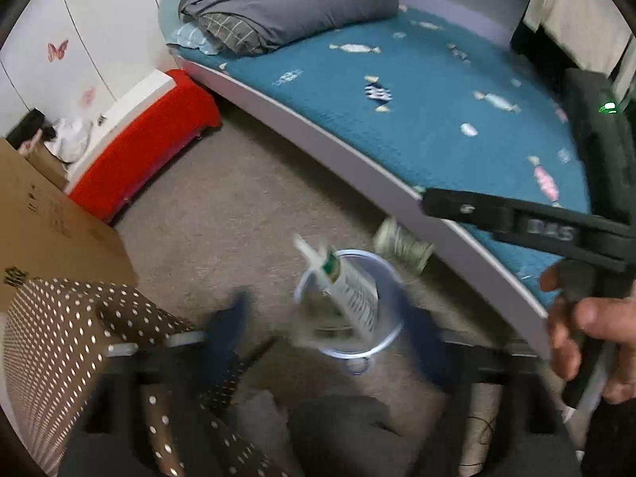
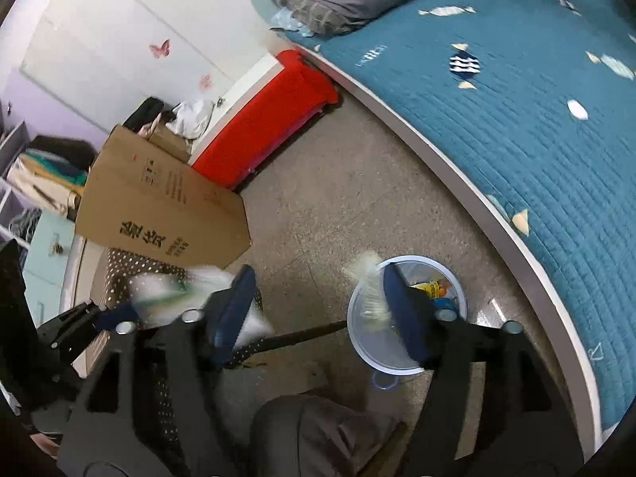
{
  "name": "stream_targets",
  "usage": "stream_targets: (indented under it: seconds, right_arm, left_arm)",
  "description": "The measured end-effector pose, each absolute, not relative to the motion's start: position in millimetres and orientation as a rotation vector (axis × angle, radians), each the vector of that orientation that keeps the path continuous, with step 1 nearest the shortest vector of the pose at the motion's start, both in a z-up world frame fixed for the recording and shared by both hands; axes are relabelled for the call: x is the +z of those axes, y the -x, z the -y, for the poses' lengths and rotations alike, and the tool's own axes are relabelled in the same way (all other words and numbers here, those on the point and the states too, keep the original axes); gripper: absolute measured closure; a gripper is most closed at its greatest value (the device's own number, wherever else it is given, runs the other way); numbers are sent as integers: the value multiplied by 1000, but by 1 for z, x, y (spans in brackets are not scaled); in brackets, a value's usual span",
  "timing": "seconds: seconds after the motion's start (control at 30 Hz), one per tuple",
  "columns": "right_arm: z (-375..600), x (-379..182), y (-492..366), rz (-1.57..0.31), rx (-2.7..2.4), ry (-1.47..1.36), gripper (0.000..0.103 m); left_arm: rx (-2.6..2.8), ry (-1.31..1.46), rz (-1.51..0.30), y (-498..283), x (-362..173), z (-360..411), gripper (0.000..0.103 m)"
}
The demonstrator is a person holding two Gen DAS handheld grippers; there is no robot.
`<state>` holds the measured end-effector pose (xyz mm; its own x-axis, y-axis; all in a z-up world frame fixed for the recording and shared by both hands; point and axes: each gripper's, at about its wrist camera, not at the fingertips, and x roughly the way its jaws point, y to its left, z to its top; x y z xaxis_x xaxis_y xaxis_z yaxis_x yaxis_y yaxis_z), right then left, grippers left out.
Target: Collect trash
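Both grippers hang with jaws spread over the clear round plastic bin point(image 1: 349, 310) on the floor beside the bed, a white toothpaste tube point(image 1: 349, 290) dropping in, so next probably comes finding more litter.

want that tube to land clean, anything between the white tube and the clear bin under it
Nothing visible. The white tube with green print hangs tilted right above the open mouth of the clear round plastic bin, free between the left gripper's open jaws.

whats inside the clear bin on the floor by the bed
In the clear bin a yellow wrapper and something blue show near the far wall. The right gripper's finger covers the rest.
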<state>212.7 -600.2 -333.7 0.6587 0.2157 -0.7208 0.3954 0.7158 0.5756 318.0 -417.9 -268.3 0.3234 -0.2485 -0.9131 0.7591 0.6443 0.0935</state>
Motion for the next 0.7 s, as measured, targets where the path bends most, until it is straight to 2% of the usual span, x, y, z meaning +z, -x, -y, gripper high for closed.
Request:
stream_targets:
  seconds: [0.07, 0.13, 0.23, 0.5, 0.7]
  right_arm:
    - [603, -337, -209, -876, -126, -803, 27]
    - [604, -335, -205, -872, -134, -807, 14]
    - [605, -330, -195, -862, -153, -804, 6]
    - [579, -294, -171, -844, -184, -746, 6]
    - [533, -238, -148, -795, -163, -661, 6]
  left_arm:
    - [-684, -578, -1020, -320, -269, 417, 8]
    - [-665, -557, -1026, -322, -266, 412, 8]
    - [-646, -508, -1009, -319, -257, 402, 8]
    - [-626, -404, -875, -288, -206, 362, 8]
    - [-579, -346, -743, -243, -158, 316, 8]
